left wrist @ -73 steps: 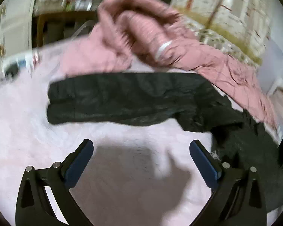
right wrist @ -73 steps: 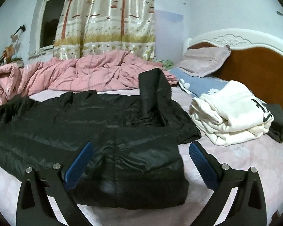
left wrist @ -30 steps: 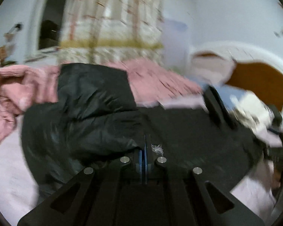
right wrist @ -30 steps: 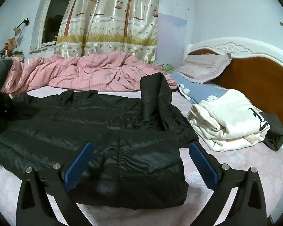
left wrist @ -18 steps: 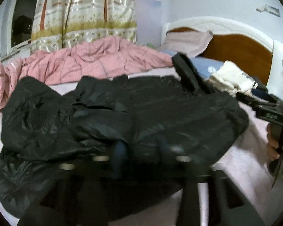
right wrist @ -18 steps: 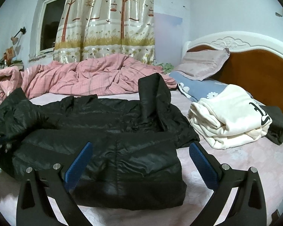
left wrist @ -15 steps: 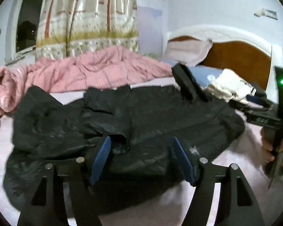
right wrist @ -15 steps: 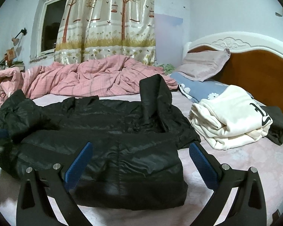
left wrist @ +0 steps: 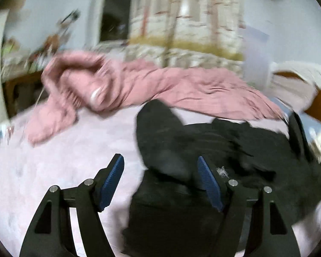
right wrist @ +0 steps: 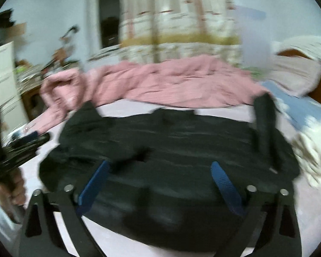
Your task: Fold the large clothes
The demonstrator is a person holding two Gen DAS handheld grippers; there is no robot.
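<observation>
The black jacket [right wrist: 171,150] lies spread on the pale pink bed sheet [left wrist: 53,160], and bare sheet stays free at 9 o'clock of it in the left wrist view. Both frames are blurred, so we cannot read seams or zipper, only dark, shiny, puffy cloth before the crumpled pink quilt [right wrist: 171,81]. Our left gripper [left wrist: 160,172] and right gripper [right wrist: 158,176] both hover with blue-padded jaws apart, holding nothing.

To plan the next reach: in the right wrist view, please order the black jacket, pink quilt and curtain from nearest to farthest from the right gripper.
1. Black jacket: under the open right gripper.
2. Pink quilt: behind the jacket.
3. Curtain: at the back wall.
</observation>
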